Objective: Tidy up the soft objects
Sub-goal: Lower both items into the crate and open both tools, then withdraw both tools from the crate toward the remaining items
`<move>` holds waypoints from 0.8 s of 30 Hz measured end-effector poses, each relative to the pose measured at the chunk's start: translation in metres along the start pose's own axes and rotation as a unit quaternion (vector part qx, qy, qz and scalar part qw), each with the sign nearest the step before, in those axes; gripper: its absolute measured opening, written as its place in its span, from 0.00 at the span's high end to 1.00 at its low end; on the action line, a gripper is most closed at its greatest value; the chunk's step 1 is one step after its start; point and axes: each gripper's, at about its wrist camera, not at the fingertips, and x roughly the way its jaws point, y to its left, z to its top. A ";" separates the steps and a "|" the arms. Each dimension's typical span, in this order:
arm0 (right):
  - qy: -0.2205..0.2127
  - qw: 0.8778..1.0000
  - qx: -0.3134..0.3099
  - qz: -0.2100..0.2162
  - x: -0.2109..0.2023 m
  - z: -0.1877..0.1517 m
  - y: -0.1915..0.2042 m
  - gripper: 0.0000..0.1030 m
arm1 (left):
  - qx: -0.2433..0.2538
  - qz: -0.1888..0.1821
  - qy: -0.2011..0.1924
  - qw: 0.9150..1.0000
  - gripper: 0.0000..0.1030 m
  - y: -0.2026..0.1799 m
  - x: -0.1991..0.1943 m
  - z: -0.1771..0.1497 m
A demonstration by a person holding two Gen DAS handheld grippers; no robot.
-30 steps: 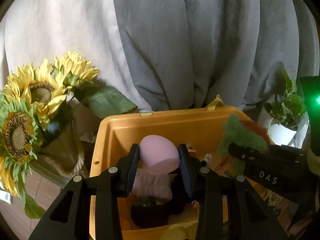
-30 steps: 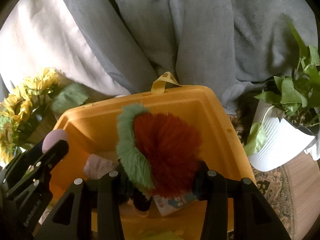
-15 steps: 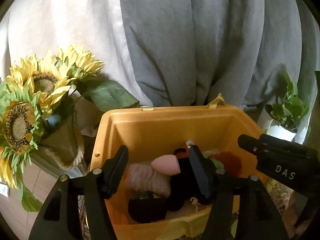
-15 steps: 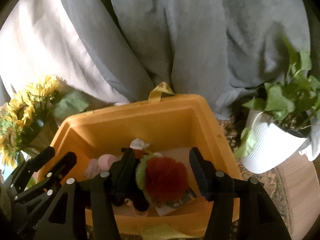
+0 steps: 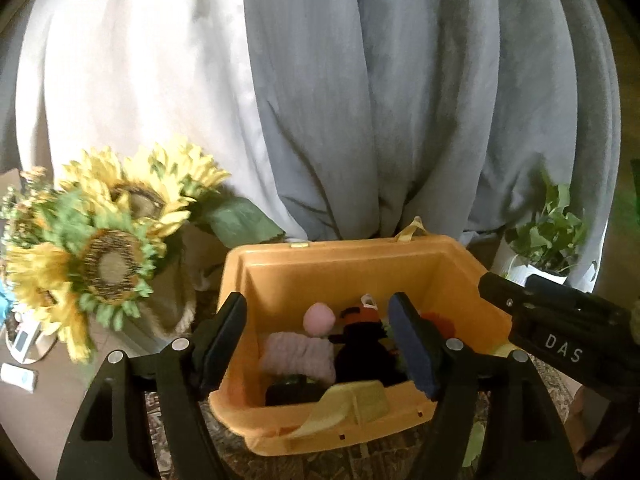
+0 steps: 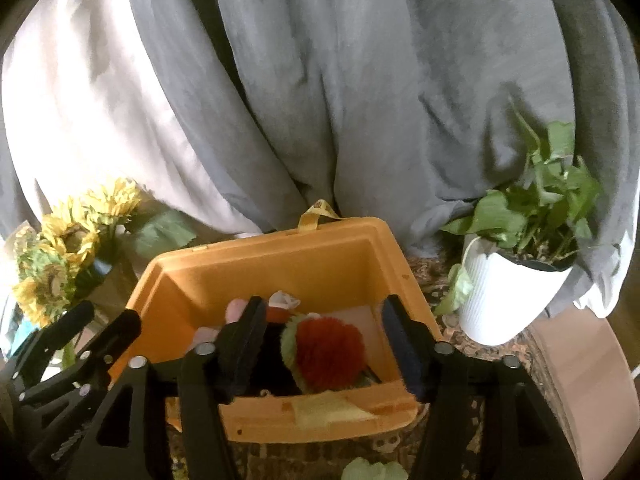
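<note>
Fingers of both grippers spreading — nothing pinched.
Left gripper [image 5: 320, 340] & right gripper [image 6: 322, 346] hang over the orange bin [image 5: 348, 256], jaws opening w/ no contact. Pink ball [image 5: 319, 319] lies inside on a pink knit piece [image 5: 298, 358]; red-green pompom [image 6: 326, 354] sits in the bin's right part — beside a black plush [image 5: 362, 350].
</note>
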 end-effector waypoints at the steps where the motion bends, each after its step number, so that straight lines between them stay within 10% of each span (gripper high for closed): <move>1: -0.004 1.000 0.002 -0.002 -0.005 -0.002 0.000 0.32 | 0.000 0.002 -0.001 1.000 0.27 0.001 -0.004 0.000; 24: -0.035 0.999 0.003 0.001 -0.088 -0.041 0.005 0.26 | -0.011 0.059 -0.016 0.998 0.18 0.005 -0.103 -0.038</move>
